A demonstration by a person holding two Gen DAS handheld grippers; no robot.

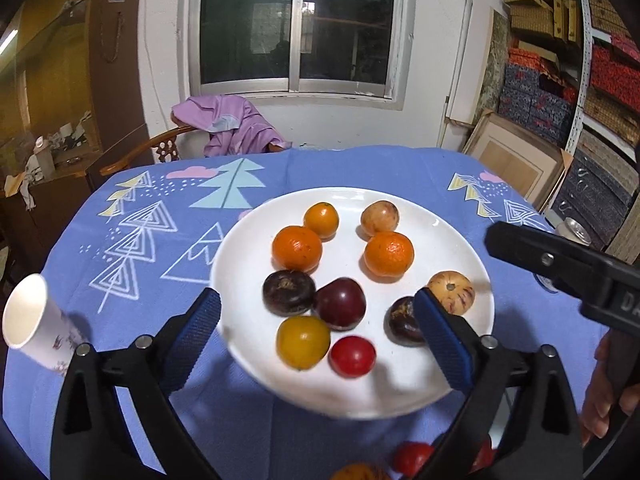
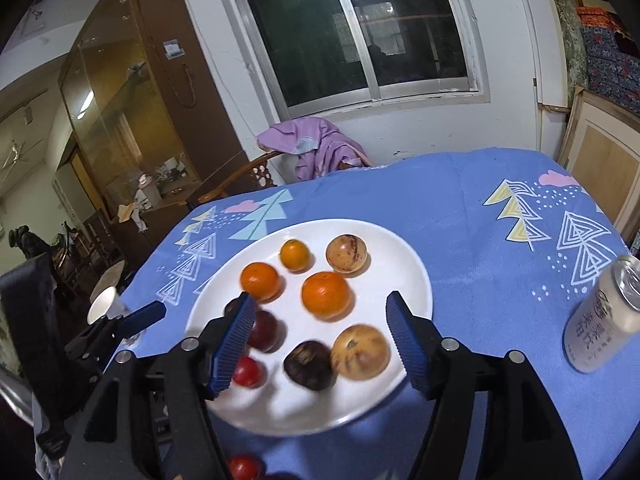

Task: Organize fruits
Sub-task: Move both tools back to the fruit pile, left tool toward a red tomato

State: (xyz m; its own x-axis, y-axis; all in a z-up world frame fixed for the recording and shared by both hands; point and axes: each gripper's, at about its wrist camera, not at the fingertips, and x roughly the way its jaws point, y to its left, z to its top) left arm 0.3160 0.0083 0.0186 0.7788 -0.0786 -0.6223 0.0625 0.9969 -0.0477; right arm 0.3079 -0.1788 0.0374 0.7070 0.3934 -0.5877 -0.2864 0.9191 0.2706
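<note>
A white plate [image 1: 452,216] sits on the blue tablecloth [image 1: 340,164] with fruit spread across it: two oranges [image 1: 297,248], a smaller orange one [image 1: 321,220], two pale speckled fruits [image 1: 380,217], dark purple ones [image 1: 289,292], a yellow fruit [image 1: 303,342] and a red one [image 1: 353,356]. The left gripper [image 1: 318,314] hangs over the plate's near side with its jaws wide apart and nothing between the pads. The right gripper [image 2: 320,320] (also over the plate) has its jaws apart and grips nothing. More red fruit [image 2: 244,466] lies on the cloth near the plate's front edge. A paper cup [image 1: 30,320] lies tilted to the left, a can [image 2: 604,316] stands on the right.
</note>
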